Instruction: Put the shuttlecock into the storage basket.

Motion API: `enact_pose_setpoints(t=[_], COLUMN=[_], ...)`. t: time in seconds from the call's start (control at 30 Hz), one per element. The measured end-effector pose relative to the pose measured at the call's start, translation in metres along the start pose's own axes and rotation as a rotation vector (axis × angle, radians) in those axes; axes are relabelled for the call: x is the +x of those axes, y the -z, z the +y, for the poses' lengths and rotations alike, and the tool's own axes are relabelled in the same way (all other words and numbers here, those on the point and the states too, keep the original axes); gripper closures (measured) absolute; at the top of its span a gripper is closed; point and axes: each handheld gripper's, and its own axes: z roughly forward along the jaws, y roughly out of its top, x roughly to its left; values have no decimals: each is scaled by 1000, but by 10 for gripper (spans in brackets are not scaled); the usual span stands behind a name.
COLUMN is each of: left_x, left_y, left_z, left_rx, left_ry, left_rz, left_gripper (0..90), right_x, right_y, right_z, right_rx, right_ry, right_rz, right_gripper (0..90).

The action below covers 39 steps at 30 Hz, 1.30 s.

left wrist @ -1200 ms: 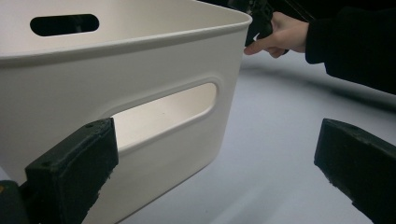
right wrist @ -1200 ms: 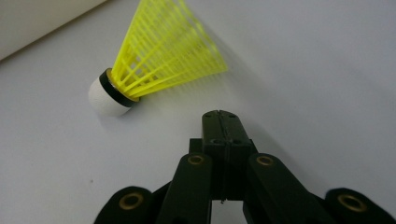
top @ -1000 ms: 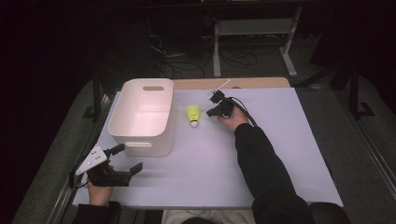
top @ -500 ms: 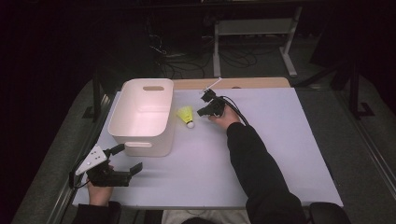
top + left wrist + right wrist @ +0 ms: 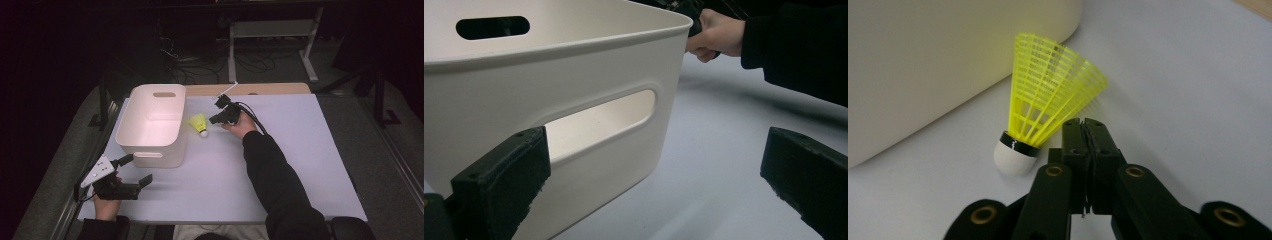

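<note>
Yellow shuttlecock (image 5: 1048, 115) just beyond closed right hand-held gripper (image 5: 1085, 122), beside white bin (image 5: 150, 125)

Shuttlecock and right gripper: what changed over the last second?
The right gripper slid left toward the white bin, pushing the yellow shuttlecock closer to it; its jaws are shut beside the skirt, gripping nothing. The bin and the open left gripper stayed put.
</note>
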Motion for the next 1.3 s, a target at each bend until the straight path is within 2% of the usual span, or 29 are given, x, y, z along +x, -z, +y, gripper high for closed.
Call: enact_pose_setpoints(t=[0.27, 0.47, 0.63, 0.7, 0.73, 0.87, 1.07, 1.3], left_x=[0, 0, 0, 0, 0, 0, 0, 0], left_y=[0, 0, 0, 0, 0, 0, 0, 0], left_z=[0, 0, 0, 0, 0, 0, 0, 0], left_rx=[0, 0, -1, -1, -1, -2, 0, -2], left_ry=[0, 0, 1, 1, 1, 2, 1, 2], left_rz=[0, -1, 0, 0, 0, -1, -1, -1], left_gripper=[0, 0, 0, 0, 0, 0, 0, 0], right_x=[5, 9, 13, 14, 15, 18, 23, 26], right_y=[8, 14, 16, 17, 17, 18, 17, 9], right_z=[3, 6, 8, 8, 8, 9, 10, 10], right_rx=[-16, -20, -25, -23, -22, -28, -33, -14], right_ry=[-10, -12, -12, -14, -15, -15, -14, -24], right_rz=[2, -14, -26, -29, -35, -36, -21, -16], right_gripper=[745, 615, 399, 370, 286, 123, 14, 0])
